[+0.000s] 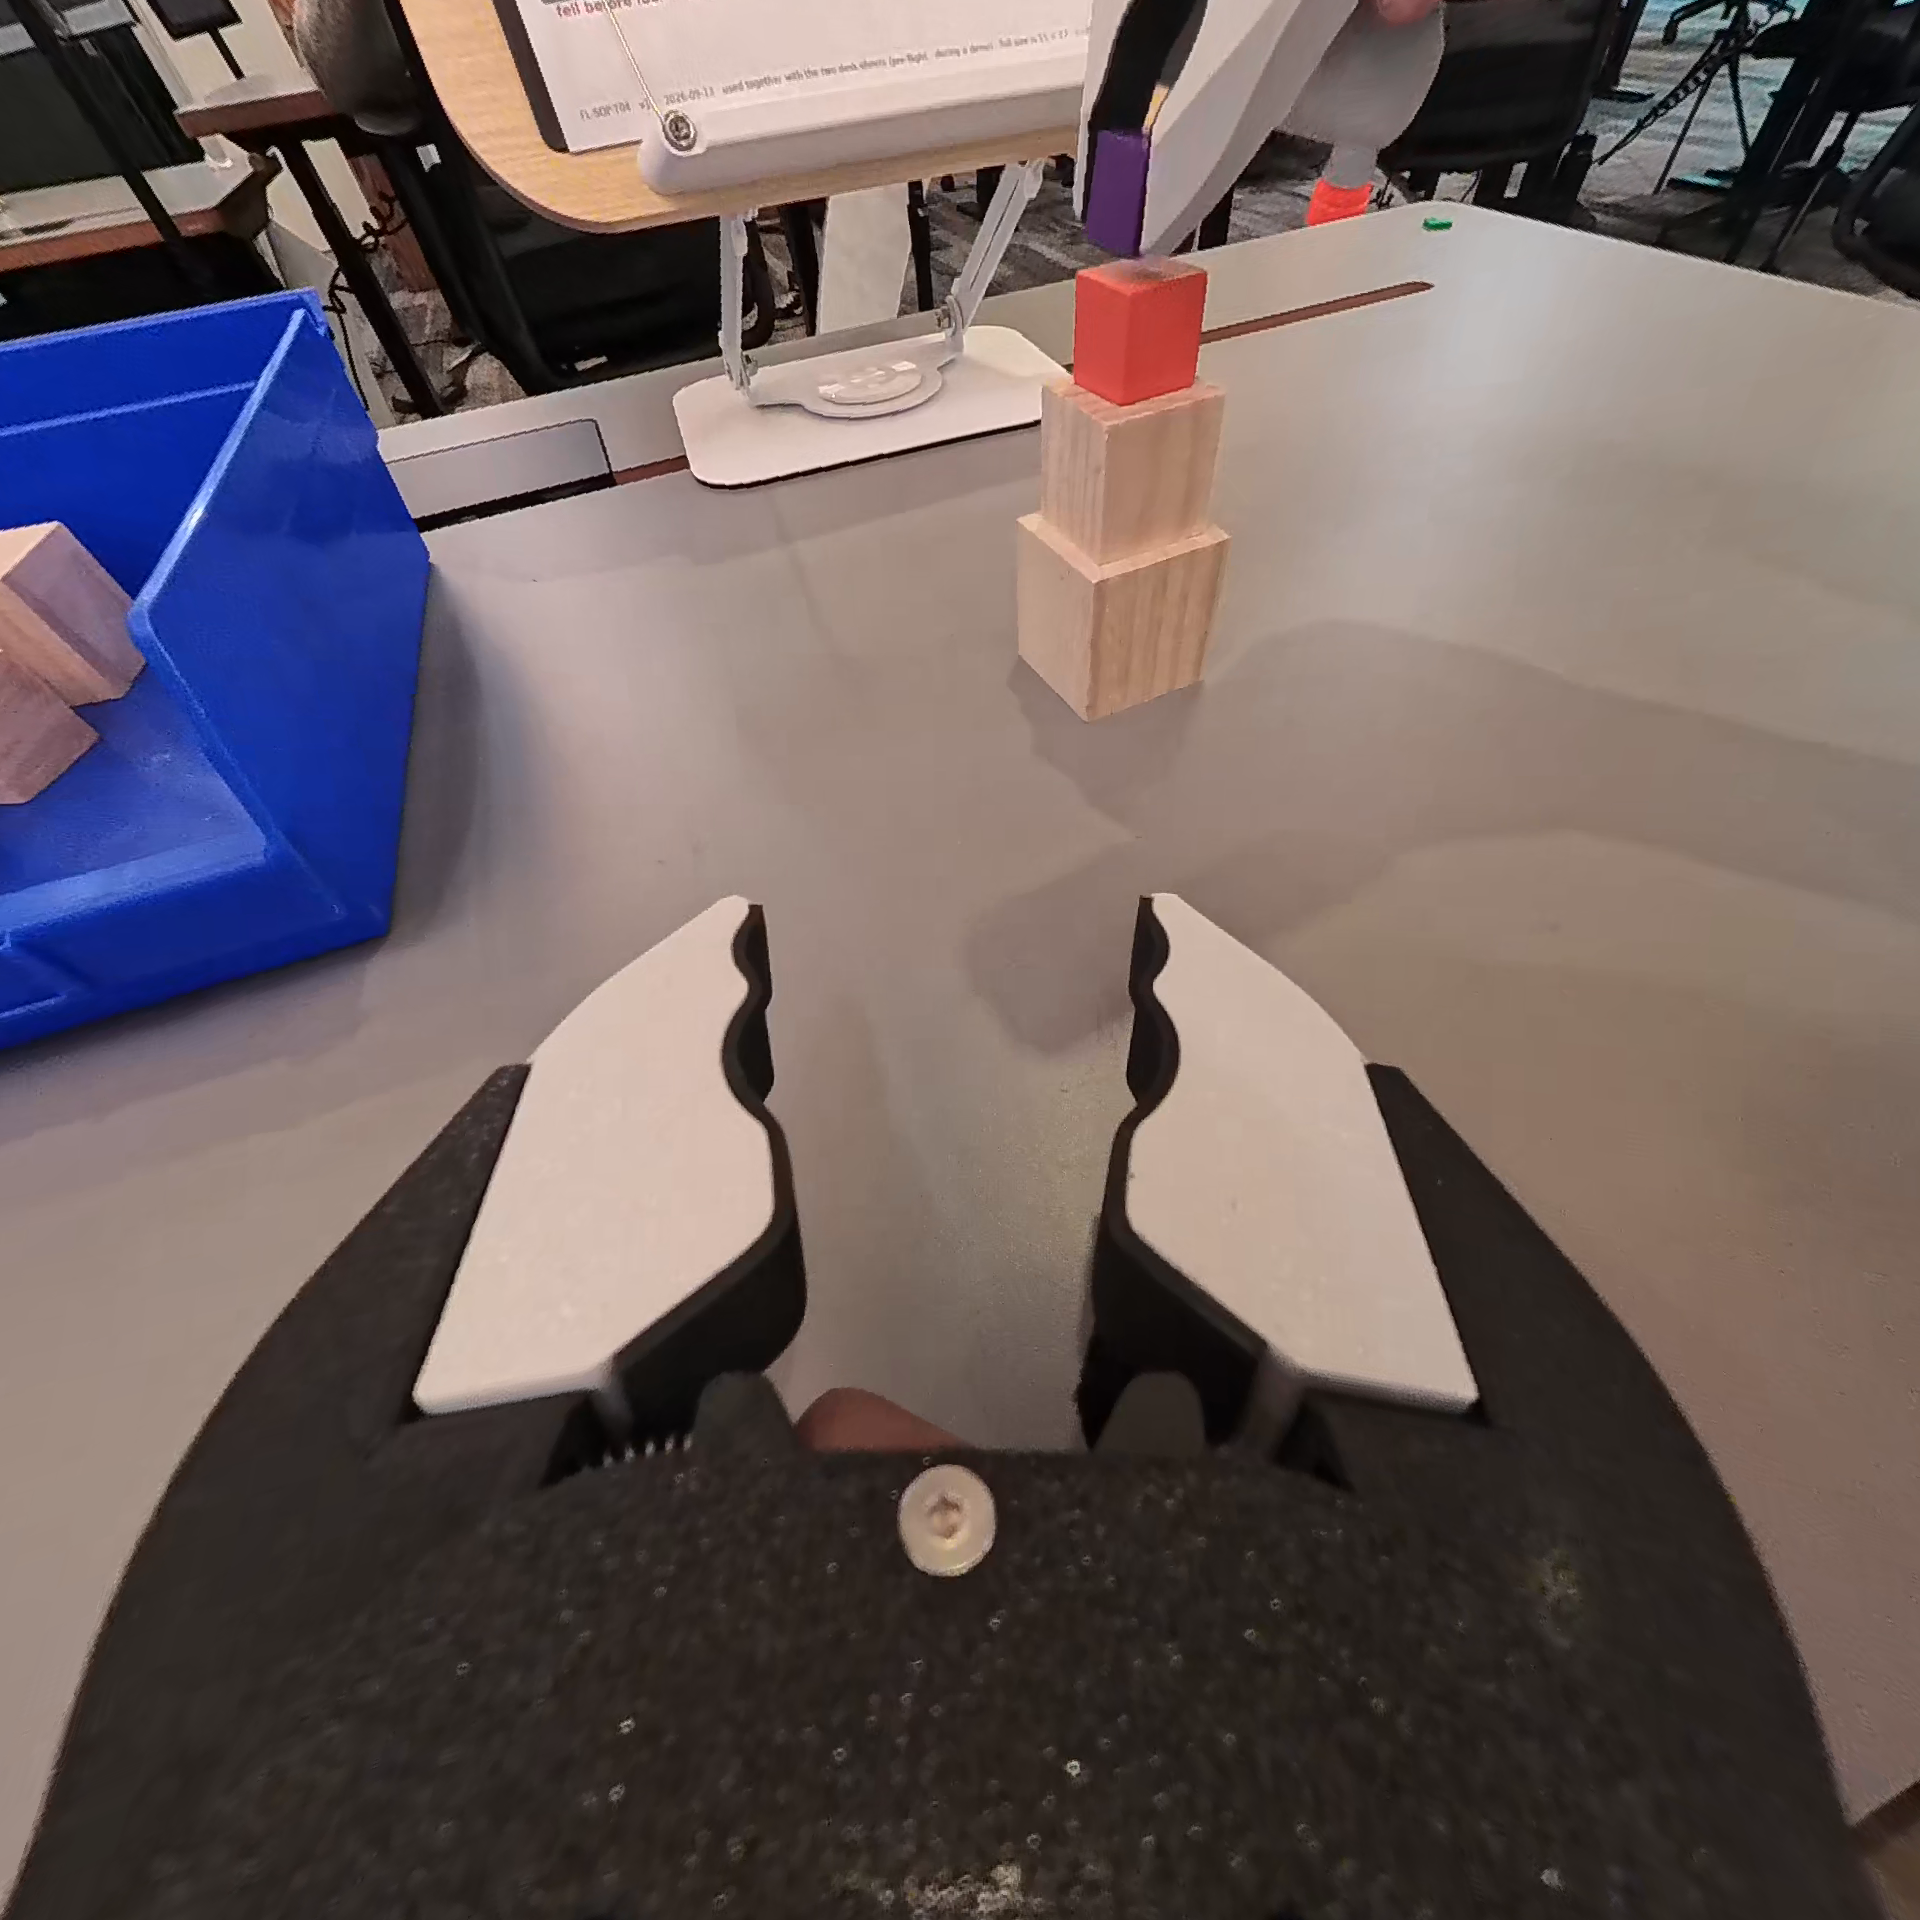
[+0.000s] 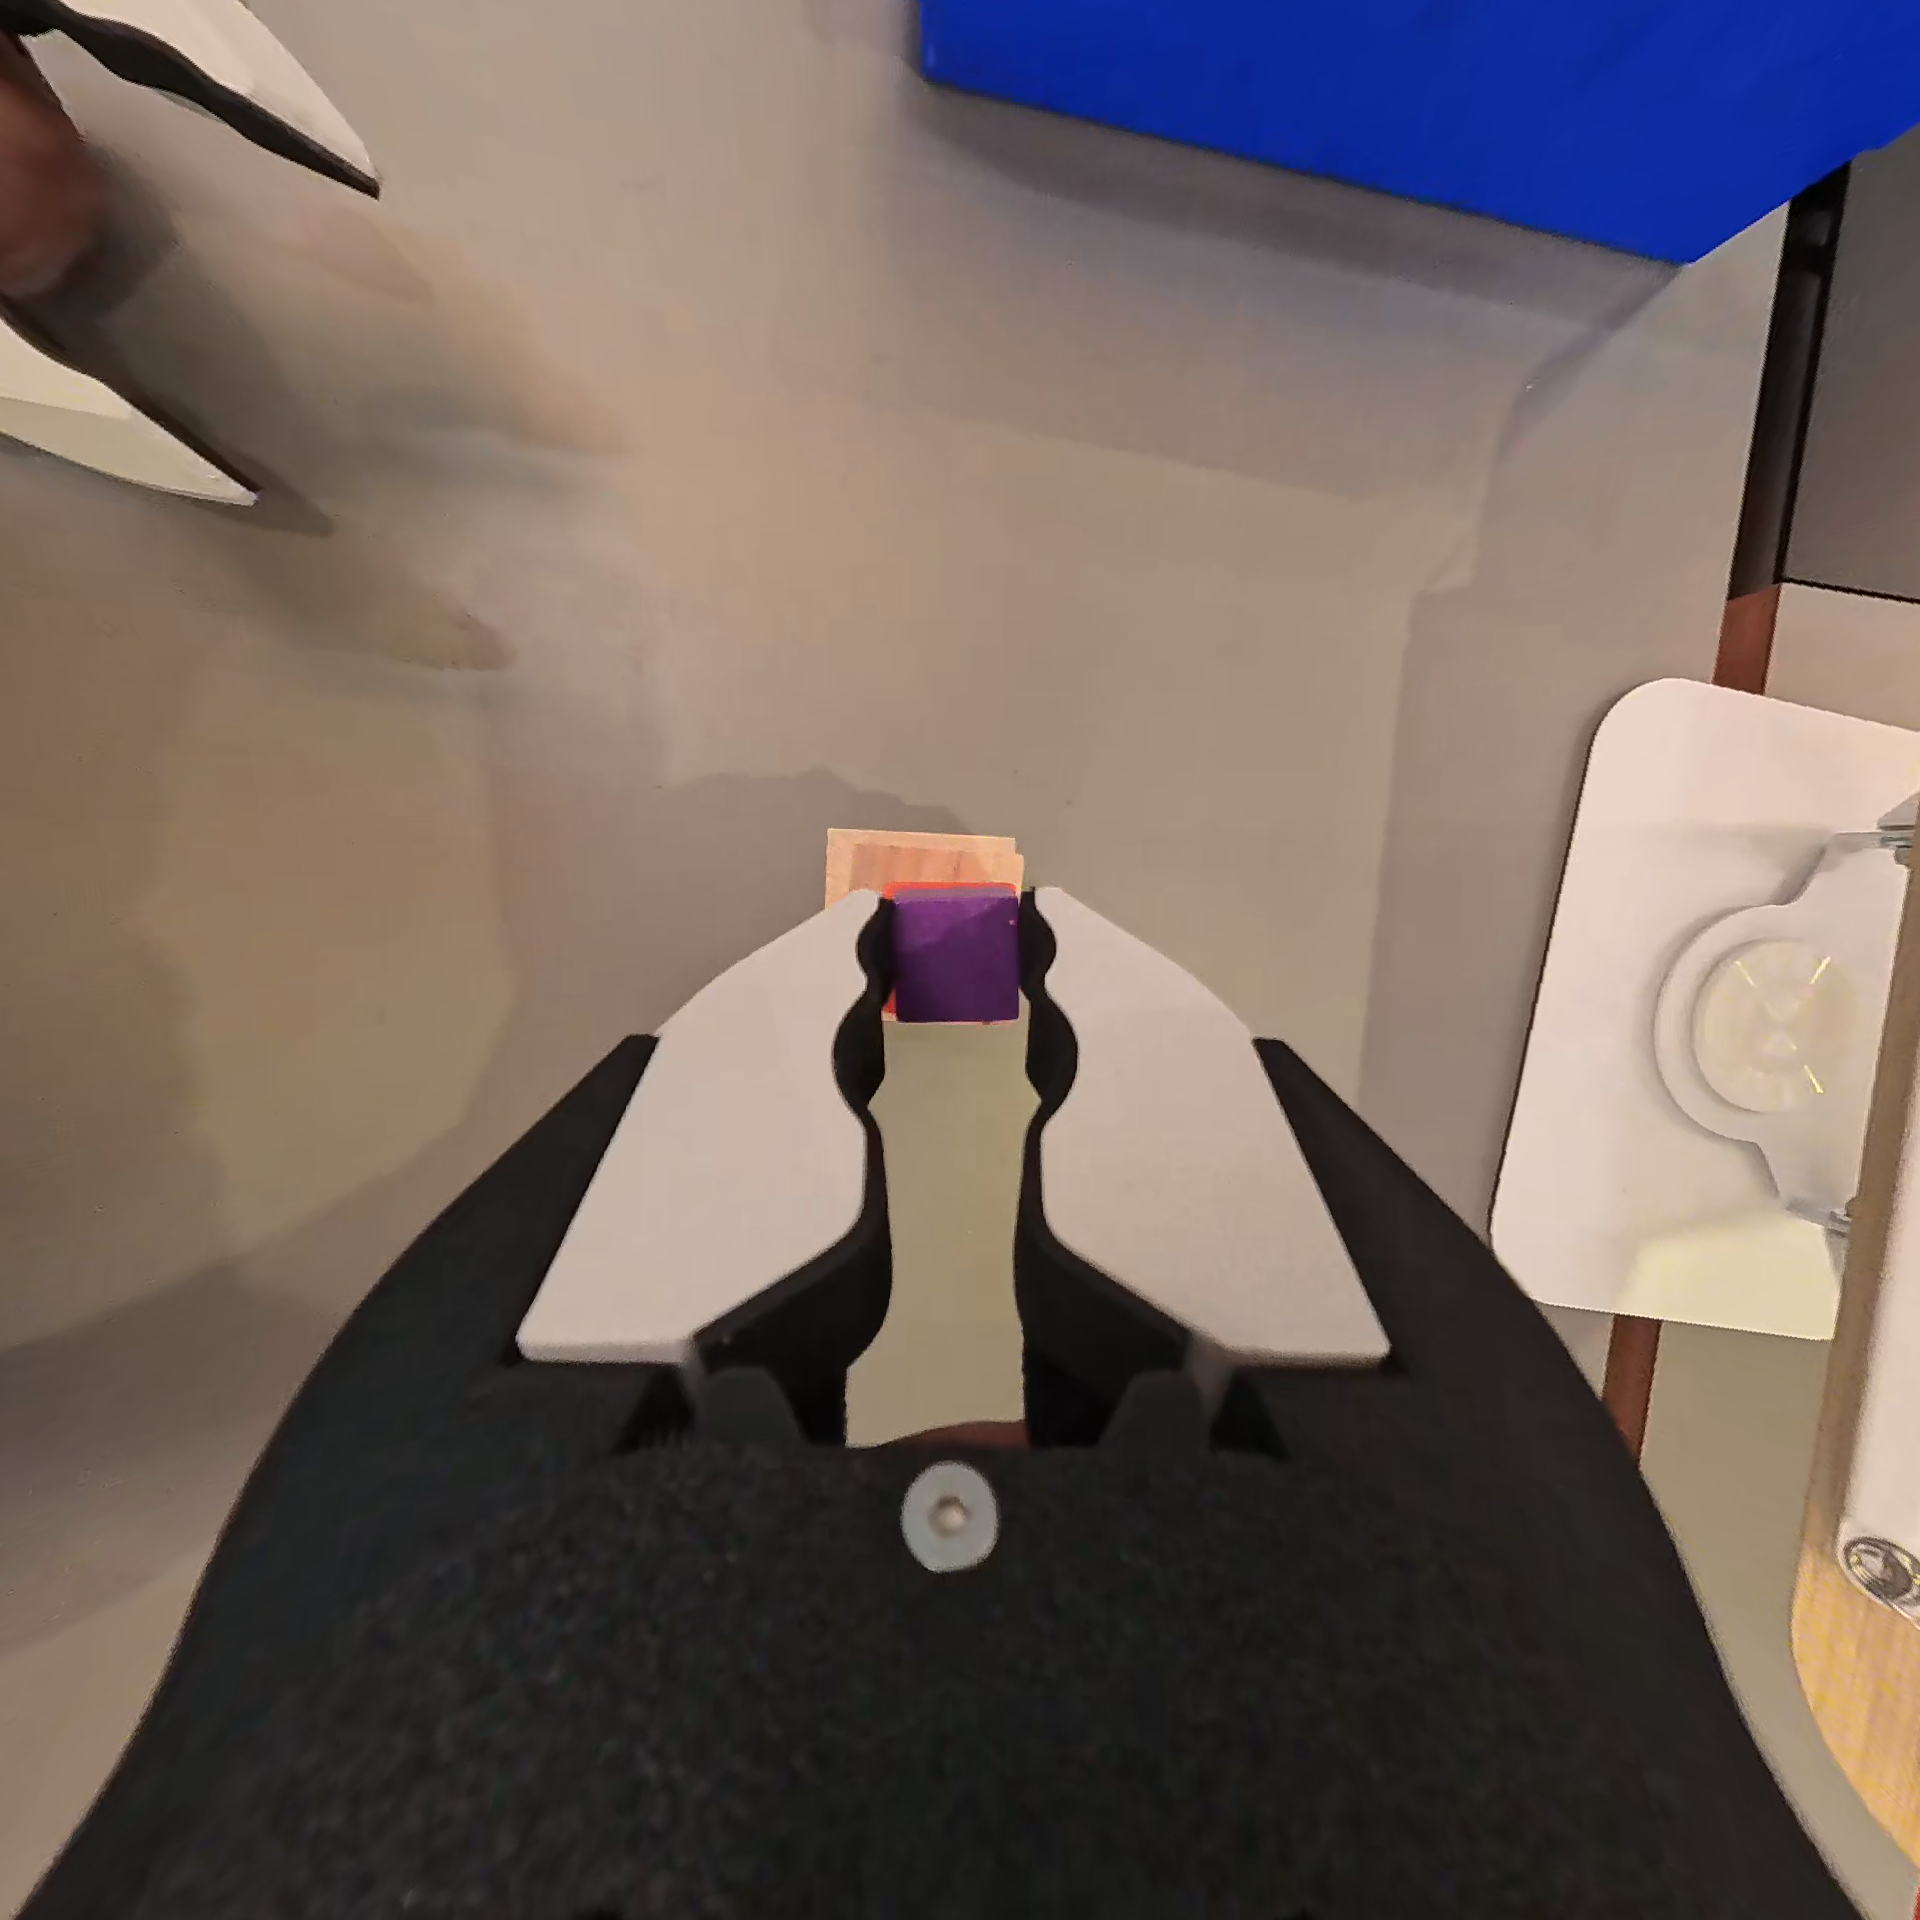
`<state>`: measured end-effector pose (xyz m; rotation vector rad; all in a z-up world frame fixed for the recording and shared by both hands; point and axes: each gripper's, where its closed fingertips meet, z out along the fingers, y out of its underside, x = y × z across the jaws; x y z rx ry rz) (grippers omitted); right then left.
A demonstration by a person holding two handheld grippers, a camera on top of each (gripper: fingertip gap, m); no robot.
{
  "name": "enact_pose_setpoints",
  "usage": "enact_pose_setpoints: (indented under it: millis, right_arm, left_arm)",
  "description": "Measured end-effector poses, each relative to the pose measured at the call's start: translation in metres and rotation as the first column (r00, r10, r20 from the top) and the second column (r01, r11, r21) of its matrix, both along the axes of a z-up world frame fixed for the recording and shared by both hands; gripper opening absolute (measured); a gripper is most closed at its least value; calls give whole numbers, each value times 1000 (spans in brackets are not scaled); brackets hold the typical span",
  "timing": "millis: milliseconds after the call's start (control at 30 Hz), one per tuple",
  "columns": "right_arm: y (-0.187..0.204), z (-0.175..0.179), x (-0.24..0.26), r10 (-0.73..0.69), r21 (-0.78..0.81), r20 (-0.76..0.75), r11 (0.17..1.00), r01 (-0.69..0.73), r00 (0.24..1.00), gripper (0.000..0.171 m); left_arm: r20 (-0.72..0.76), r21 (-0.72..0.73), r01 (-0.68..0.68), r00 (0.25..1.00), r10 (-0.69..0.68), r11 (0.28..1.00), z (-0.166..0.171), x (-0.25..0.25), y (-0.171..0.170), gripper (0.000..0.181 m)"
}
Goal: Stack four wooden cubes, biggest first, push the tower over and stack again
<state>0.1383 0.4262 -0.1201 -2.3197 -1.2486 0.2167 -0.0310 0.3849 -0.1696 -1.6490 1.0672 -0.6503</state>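
A tower stands on the grey table point(image 1: 1455, 831): a large pale wooden cube point(image 1: 1122, 629) at the bottom, a smaller pale cube point(image 1: 1132, 468) on it, and a red cube point(image 1: 1138, 327) on top. My right gripper point(image 2: 954, 961) is shut on a small purple cube point(image 2: 956, 966) and holds it just above the red cube; the purple cube point(image 1: 1117, 192) and this gripper point(image 1: 1132, 197) also show in the left wrist view. My left gripper point(image 1: 951, 935) is open and empty, low over the table in front of the tower. In the right wrist view the tower is mostly hidden under the purple cube.
A blue bin point(image 1: 208, 644) with pale wooden blocks point(image 1: 52, 644) stands at the left. A white stand base point(image 1: 862, 400) holding a board sits behind the tower; it also shows in the right wrist view point(image 2: 1704, 1018). The blue bin point(image 2: 1403, 94) shows there too.
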Motion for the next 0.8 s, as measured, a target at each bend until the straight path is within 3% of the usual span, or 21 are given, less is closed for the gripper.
enact_pose_setpoints:
  millis: [167, 333, 500, 633, 800]
  right_arm:
    - [-1, -4, 0, 9, -22, 0, 1000, -9, 1000, 23]
    - [-1, 3, -1, -8, -10, -46, 1000, 8, 999, 36]
    - [0, 40, 4, -57, 135, -116, 988, 73, 992, 36]
    - [-19, 79, 11, -191, 372, -230, 889, 268, 954, 34]
    - [-91, 42, 17, -433, 480, -267, 715, 509, 861, 35]
  left_arm:
    - [1, -6, -1, 1000, 1, 1000, 0, 0, 0, 66]
    - [2, -1, -2, 1000, 2, 1000, 0, 0, 0, 66]
    - [0, 5, -2, 1000, 2, 1000, 0, 0, 0, 66]
    - [5, 0, -3, 1000, 3, 1000, 1, -1, 0, 66]
    - [10, -45, 7, 1000, -7, 999, 1, 0, 4, 65]
